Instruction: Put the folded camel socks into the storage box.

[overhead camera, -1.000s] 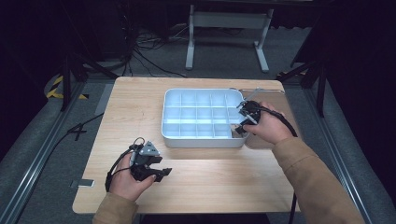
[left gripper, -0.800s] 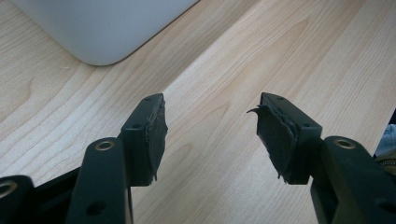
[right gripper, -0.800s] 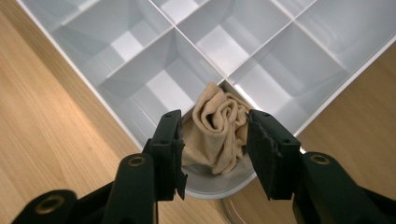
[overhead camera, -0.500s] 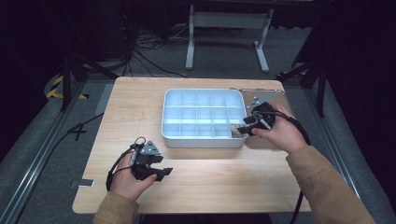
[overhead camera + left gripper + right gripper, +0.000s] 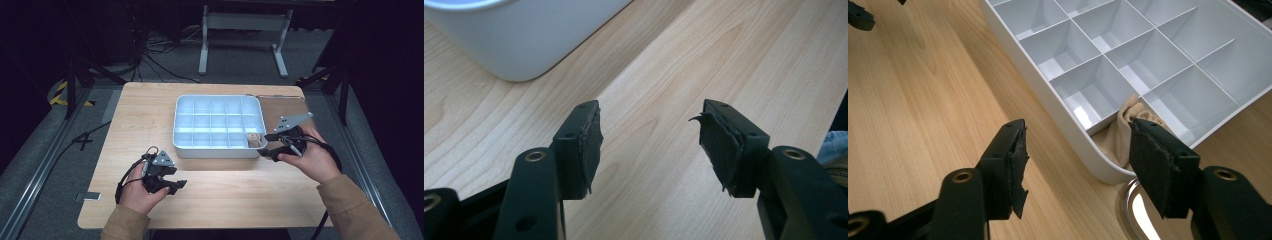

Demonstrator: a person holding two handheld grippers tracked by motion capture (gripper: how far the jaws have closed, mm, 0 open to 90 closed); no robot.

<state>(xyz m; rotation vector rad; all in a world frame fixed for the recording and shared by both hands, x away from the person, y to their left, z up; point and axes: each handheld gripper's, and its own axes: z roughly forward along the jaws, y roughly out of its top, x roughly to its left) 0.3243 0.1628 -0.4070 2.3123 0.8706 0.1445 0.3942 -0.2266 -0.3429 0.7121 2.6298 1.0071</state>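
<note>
A lab: dark room, floor cables [image 5: 150, 55], lone wooden table [image 5: 145, 115] on rails [image 5: 30, 190]

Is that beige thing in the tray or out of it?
In. The beige cloth lies crumpled in the tray's near corner compartment, by the right gripper.

Light wood-grain desk [image 5: 220, 190]. White compartment tray [image 5: 200, 148]. Beige cloth [image 5: 1120, 135] in its corner compartment. Black grippers, black jaws. Tan sleeves [image 5: 350, 210]. Grey floor [image 5: 35, 165], yellow-black striped tape [image 5: 62, 95].
</note>
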